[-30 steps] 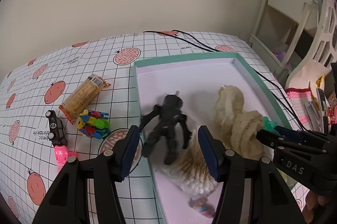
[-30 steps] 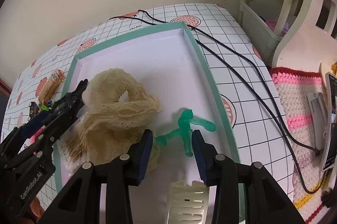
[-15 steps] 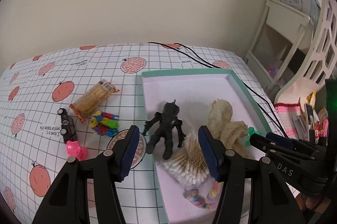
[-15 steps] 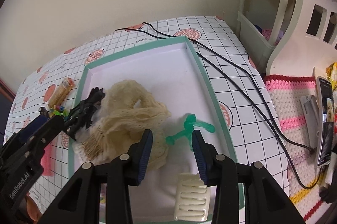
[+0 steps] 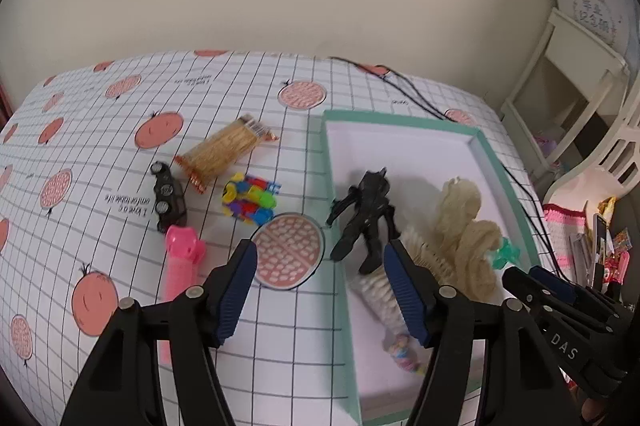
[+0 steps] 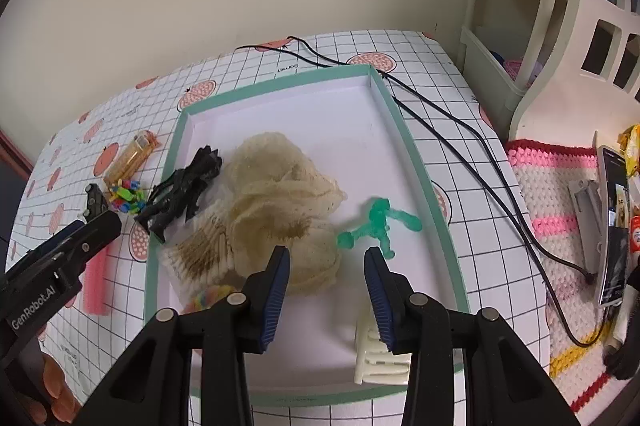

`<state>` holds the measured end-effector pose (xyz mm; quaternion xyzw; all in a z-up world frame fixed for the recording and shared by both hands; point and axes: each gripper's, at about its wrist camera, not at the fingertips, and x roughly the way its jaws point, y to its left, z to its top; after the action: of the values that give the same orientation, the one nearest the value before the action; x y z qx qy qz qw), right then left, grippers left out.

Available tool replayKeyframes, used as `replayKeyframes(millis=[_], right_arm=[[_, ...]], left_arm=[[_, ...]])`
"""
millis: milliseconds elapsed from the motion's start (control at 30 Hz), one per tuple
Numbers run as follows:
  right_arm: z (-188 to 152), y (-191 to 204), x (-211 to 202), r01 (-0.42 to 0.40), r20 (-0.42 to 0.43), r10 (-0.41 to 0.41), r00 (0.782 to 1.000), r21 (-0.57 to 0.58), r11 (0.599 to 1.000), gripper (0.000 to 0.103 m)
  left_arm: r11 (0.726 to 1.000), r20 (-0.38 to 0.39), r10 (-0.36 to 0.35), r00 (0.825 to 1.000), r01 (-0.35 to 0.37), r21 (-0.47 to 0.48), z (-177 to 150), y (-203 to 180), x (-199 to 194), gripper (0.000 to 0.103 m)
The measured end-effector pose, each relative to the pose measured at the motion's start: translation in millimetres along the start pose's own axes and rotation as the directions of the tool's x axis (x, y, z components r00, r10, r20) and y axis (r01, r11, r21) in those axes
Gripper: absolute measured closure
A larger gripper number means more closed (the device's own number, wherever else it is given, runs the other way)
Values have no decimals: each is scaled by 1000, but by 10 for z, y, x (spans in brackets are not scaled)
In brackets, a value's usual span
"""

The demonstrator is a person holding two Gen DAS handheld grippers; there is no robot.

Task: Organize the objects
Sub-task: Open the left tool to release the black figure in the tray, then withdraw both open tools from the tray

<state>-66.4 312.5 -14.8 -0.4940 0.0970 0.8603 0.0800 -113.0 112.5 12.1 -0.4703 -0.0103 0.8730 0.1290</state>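
Left wrist view: left gripper (image 5: 320, 286) fingers apart and empty above tray (image 5: 338, 290) edge, right gripper (image 6: 326, 290) likewise, risking knocking black figure (image 5: 366, 214).

matt black plastic robot figure (image 5: 366, 216); translucent glossy green plastic figure (image 6: 378, 222); cream open-weave lace cloth (image 6: 280, 194); smooth white-lined card tray (image 6: 304, 118); shiny crinkled snack wrapper (image 5: 224, 152); glossy printed tablecloth (image 5: 100, 146).
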Motion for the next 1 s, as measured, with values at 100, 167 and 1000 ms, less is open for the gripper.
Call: replayKeyframes(millis=[100, 167, 1000], right_arm=[[-37, 10, -16, 5, -4, -5, 1000, -5, 1000, 57], [-58, 16, -35, 2, -5, -2, 1000, -10, 1000, 56], [-82, 17, 28, 44, -10, -44, 999, -36, 998, 25]], left_arm=[[1000, -9, 18, 1000, -18, -5, -29, 36, -9, 29], [1000, -16, 27, 1000, -27, -1, -53, 60, -21, 27], [997, -19, 78, 997, -79, -15, -101, 287, 52, 14]])
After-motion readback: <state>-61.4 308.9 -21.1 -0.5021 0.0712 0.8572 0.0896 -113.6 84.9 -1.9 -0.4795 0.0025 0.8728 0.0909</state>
